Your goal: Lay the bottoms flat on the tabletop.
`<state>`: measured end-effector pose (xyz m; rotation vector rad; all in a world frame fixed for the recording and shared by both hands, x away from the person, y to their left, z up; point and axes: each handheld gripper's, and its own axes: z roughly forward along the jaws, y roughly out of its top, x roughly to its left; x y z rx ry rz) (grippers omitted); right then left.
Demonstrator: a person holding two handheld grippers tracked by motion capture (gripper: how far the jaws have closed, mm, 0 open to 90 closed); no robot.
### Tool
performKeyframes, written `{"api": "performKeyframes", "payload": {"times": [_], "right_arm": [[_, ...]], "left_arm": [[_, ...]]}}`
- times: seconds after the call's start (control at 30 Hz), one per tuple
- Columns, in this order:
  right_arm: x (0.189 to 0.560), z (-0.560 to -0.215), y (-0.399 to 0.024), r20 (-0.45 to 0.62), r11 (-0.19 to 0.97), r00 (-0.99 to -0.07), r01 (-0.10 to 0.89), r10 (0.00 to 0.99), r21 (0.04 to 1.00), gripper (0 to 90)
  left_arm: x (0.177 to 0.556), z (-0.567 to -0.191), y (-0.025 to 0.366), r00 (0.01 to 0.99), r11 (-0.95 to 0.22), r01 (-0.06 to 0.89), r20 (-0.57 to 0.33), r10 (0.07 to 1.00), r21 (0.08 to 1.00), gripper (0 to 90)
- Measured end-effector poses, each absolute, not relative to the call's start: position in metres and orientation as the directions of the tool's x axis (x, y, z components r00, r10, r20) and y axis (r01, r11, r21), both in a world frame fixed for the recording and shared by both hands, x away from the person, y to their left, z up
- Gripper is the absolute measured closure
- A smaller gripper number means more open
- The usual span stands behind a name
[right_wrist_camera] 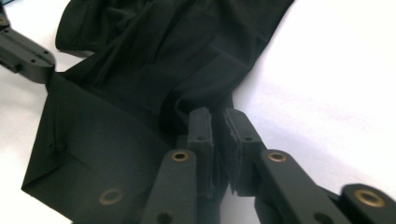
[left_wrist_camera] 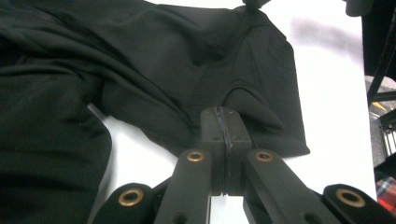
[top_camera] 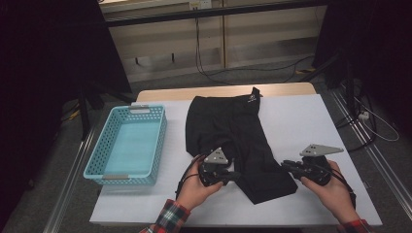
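Empty light-blue plastic basket (top_camera: 127, 145) at left. Black fabric shorts (top_camera: 233, 131) flat mid-table. Left gripper (left_wrist_camera: 223, 128) clamped on inner leg hem; right gripper (right_wrist_camera: 219, 128) at outer edge, jaws slightly apart. Folding step; next, re-close and lift.

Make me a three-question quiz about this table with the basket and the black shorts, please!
1. Where is the basket?
A. left of the shorts
B. on top of the shorts
C. right of the shorts

2. What colour is the basket?
A. red
B. light blue
C. yellow

3. How are the left gripper fingers?
A. wide apart
B. closed together at the cloth's edge
C. holding the basket

Answers:
1. A: in the high view it sits on the table left of the black shorts, apart from them.
2. B: its lattice walls are light blue.
3. B: in the left gripper view the fingers meet with no gap at the shorts' edge.
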<state>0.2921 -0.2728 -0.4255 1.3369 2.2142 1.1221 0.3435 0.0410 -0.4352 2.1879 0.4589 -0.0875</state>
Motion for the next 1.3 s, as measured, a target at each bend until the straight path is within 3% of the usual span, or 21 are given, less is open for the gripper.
{"api": "performKeyframes", "payload": {"times": [0.3, 0.47, 0.8, 0.87, 1.1, 1.2, 1.3], "right_arm": [[0.29, -0.426, -0.277, 0.124, 0.236, -0.493, 0.604, 0.861, 0.761, 71.8], [0.291, -0.427, -0.279, 0.127, 0.219, -0.473, 0.608, 0.872, 0.763, 67.0], [0.293, -0.43, -0.28, 0.113, 0.222, -0.458, 0.613, 0.882, 0.758, 58.5], [0.292, -0.43, -0.282, 0.117, 0.215, -0.452, 0.617, 0.884, 0.757, 57.4], [0.292, -0.43, -0.282, 0.122, 0.208, -0.448, 0.617, 0.886, 0.759, 55.1], [0.293, -0.431, -0.281, 0.119, 0.215, -0.453, 0.618, 0.884, 0.756, 54.5], [0.293, -0.431, -0.28, 0.121, 0.214, -0.454, 0.618, 0.883, 0.757, 52.9]], "left_arm": [[0.338, -0.431, 0.052, 0.929, -0.551, 0.356, -0.221, 0.297, 0.755, 87.9], [0.337, -0.429, 0.039, 0.932, -0.505, 0.343, -0.22, 0.288, 0.792, 69.7], [0.33, -0.449, 0.012, 0.95, -0.591, 0.305, -0.19, 0.249, 0.747, 52.1], [0.328, -0.451, 0.01, 0.955, -0.612, 0.288, -0.175, 0.238, 0.737, 52.9], [0.326, -0.451, 0.006, 0.966, -0.655, 0.237, -0.105, 0.235, 0.717, 77.7], [0.328, -0.451, 0.008, 0.963, -0.647, 0.253, -0.122, 0.242, 0.72, 87.9], [0.329, -0.45, 0.011, 0.959, -0.638, 0.271, -0.145, 0.244, 0.721, 90.0]]}}
